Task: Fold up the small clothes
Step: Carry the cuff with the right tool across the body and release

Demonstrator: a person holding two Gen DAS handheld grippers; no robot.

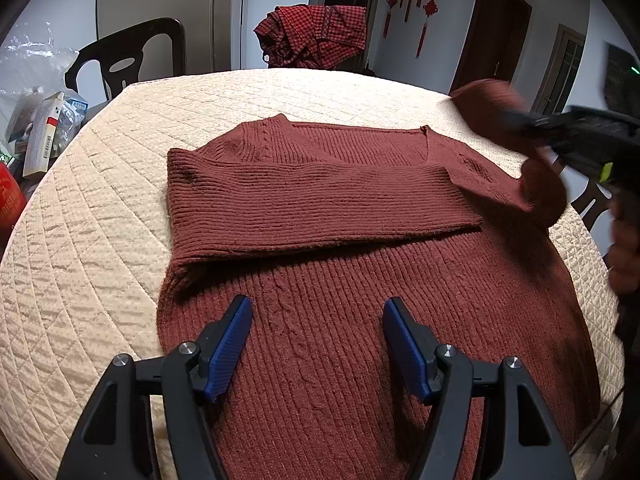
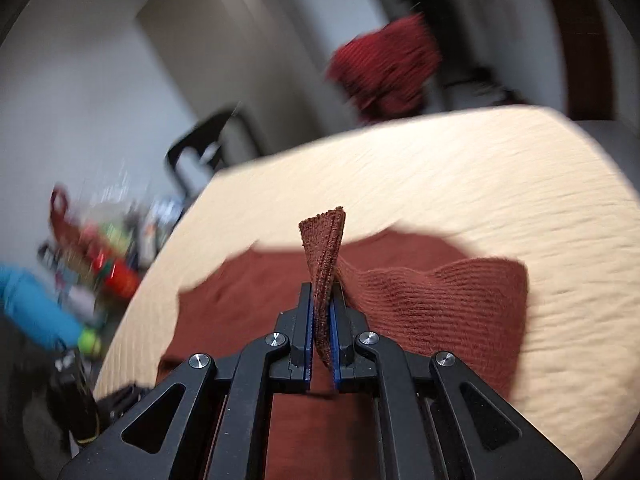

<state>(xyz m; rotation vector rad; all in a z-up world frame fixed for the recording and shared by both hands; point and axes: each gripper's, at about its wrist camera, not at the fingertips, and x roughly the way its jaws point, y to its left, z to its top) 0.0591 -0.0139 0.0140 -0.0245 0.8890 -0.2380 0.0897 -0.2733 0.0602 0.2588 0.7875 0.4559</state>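
A rust-brown ribbed knit sweater [image 1: 340, 280] lies flat on the cream quilted table [image 1: 100, 220]. Its left sleeve [image 1: 312, 208] is folded across the chest. My left gripper [image 1: 318, 344] is open and empty, low over the sweater's lower body. My right gripper [image 2: 322, 332] is shut on the cuff of the right sleeve [image 2: 326, 256] and holds it lifted above the table. In the left wrist view it shows blurred at the right edge [image 1: 560, 132] with the sleeve [image 1: 532, 184] rising to it.
A dark chair [image 1: 128, 56] stands behind the table on the left. A red checked cloth [image 1: 316, 36] hangs on a chair at the back. Boxes and bags [image 1: 44, 128] are piled off the table's left edge. A person's hand [image 1: 624, 256] is at the right.
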